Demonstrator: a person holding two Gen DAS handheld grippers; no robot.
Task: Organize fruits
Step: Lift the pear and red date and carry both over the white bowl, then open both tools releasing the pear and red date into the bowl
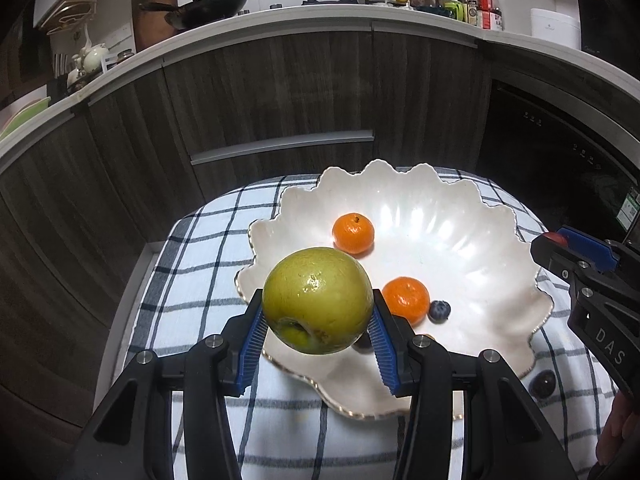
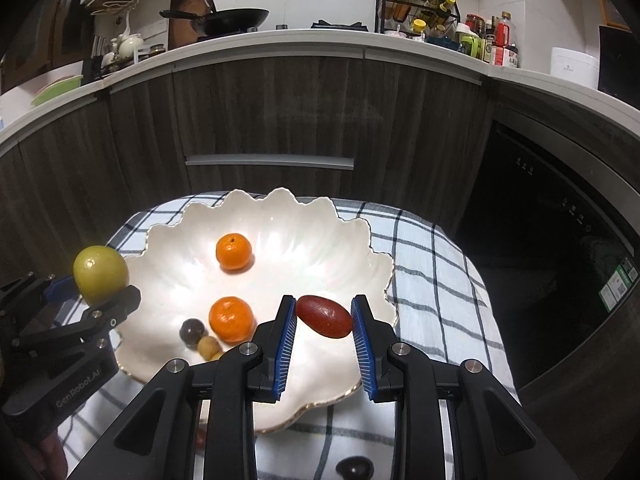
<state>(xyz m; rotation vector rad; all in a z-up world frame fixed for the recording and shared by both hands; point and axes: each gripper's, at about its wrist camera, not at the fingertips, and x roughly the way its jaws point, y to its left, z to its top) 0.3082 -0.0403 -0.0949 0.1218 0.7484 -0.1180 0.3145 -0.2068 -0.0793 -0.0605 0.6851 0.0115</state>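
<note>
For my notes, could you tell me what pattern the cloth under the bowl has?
White cloth with dark checked lines, clearest in the right wrist view.

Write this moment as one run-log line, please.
left claw: shut on green apple | right claw: shut on red oval fruit | white bowl: two oranges, small fruits

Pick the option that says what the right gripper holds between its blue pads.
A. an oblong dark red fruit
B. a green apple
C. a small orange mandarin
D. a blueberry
A: in the right wrist view the right gripper is closed on an oblong dark red fruit above the white bowl, while the green apple sits in the left gripper.
</note>
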